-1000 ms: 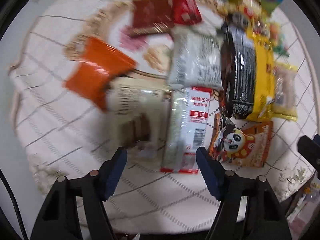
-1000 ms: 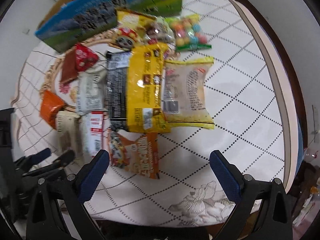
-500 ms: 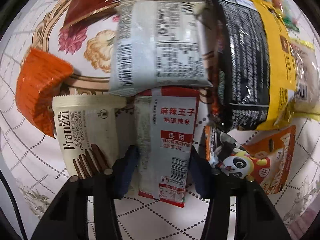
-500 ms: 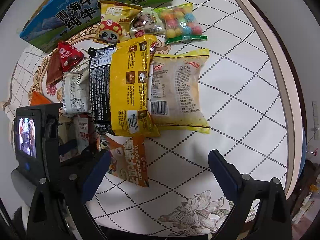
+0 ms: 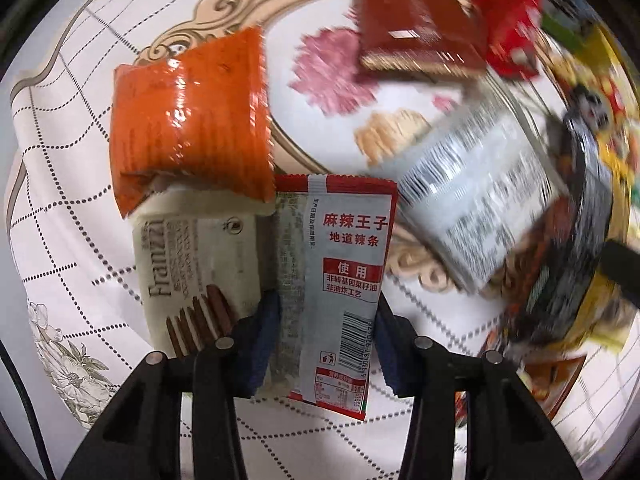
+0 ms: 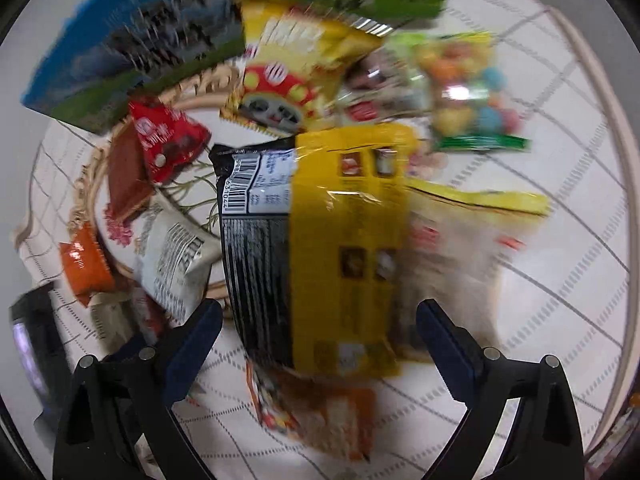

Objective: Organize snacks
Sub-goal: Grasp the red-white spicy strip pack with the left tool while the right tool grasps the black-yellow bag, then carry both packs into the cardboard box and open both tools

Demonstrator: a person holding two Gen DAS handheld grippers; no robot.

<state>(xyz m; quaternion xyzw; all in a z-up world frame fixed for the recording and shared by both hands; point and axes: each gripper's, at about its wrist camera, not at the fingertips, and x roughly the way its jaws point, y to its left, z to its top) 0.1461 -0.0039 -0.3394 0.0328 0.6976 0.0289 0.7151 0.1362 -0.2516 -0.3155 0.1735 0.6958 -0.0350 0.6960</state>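
My left gripper (image 5: 326, 344) is shut on the red-and-grey spicy strip packet (image 5: 334, 272), its blue pads pressed on both long edges. A cream Franzzi cookie packet (image 5: 192, 268) lies just to its left, an orange packet (image 5: 188, 116) overlapping that one's top. My right gripper (image 6: 320, 344) is open and empty, its fingers on either side of the near end of the big yellow-and-black bag (image 6: 320, 248). The left gripper's body (image 6: 36, 344) shows at the left edge of the right wrist view.
On the patterned tablecloth (image 5: 72, 240) lie a grey-white packet (image 5: 476, 204), a brown packet (image 5: 412, 36), a small red packet (image 5: 512, 40), a pale yellow-edged bag (image 6: 472, 264), a candy bag (image 6: 468, 92), a mushroom snack bag (image 6: 296, 76) and an orange panda bag (image 6: 316, 416). A blue-green milk carton (image 6: 168, 24) stands at the back.
My left gripper has closed on the spicy strip packet and swung left with it. My right gripper has moved in toward the yellow-and-black bag, still open.
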